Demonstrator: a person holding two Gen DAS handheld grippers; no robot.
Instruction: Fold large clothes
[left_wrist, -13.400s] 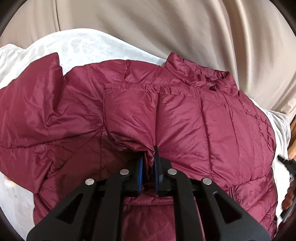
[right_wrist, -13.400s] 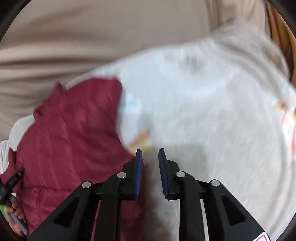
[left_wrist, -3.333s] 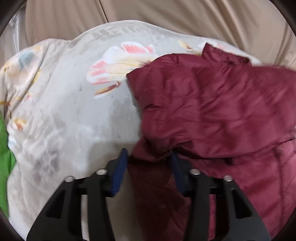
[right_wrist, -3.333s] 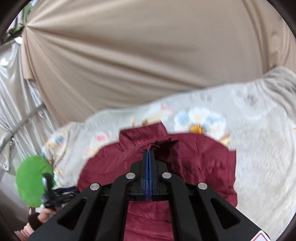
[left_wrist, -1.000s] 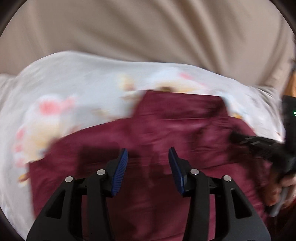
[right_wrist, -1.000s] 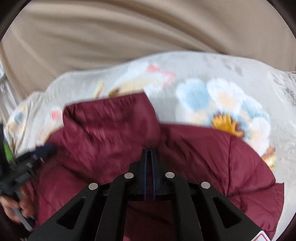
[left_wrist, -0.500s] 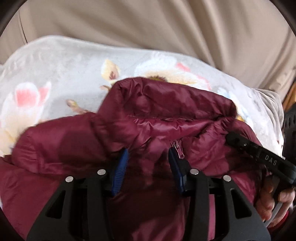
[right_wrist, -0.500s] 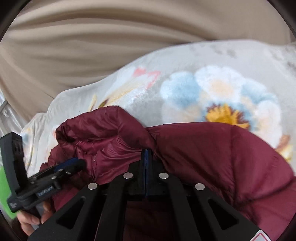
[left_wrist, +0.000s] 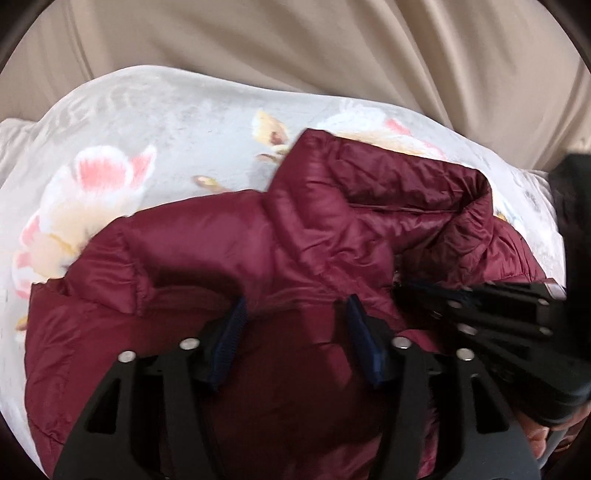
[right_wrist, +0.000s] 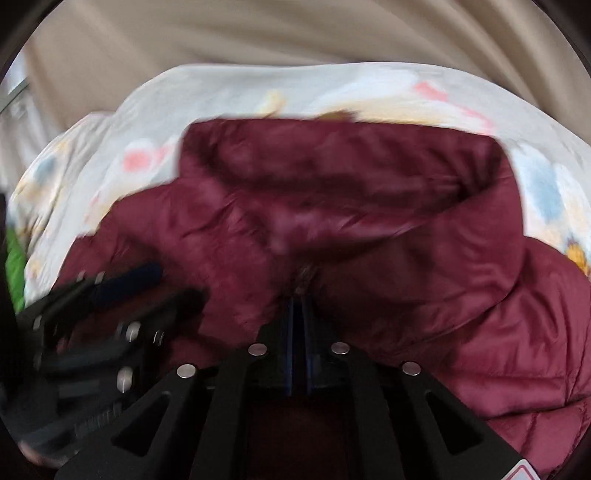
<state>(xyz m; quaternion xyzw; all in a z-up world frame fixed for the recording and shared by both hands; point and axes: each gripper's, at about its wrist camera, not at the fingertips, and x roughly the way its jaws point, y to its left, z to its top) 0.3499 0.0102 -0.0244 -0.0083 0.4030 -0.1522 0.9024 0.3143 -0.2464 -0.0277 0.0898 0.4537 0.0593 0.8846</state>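
Note:
A maroon puffer jacket (left_wrist: 221, 251) lies on a floral blanket (left_wrist: 147, 122), its stand-up collar (left_wrist: 388, 184) at the far side. My left gripper (left_wrist: 295, 325) hovers low over the jacket just below the collar. Its jaws are opening; fabric lies under them but the blue pads (left_wrist: 229, 332) do not press it. My right gripper (right_wrist: 299, 295) is shut on the jacket (right_wrist: 443, 295) at the front edge by the zipper top. In the left wrist view the right gripper (left_wrist: 402, 290) comes in from the right, close beside the left one. The left gripper (right_wrist: 173, 286) shows blurred in the right wrist view.
A beige curtain (left_wrist: 295, 44) hangs behind the blanket. The blanket (right_wrist: 258, 85) spreads out left and right of the jacket. Something green (right_wrist: 14, 266) sits at the far left edge. A person's hand (left_wrist: 543, 432) holds the right gripper at the lower right.
The left jaws have spread wider and dropped closer to the jacket. The right gripper has swung in towards the left one, still shut on the jacket's front edge.

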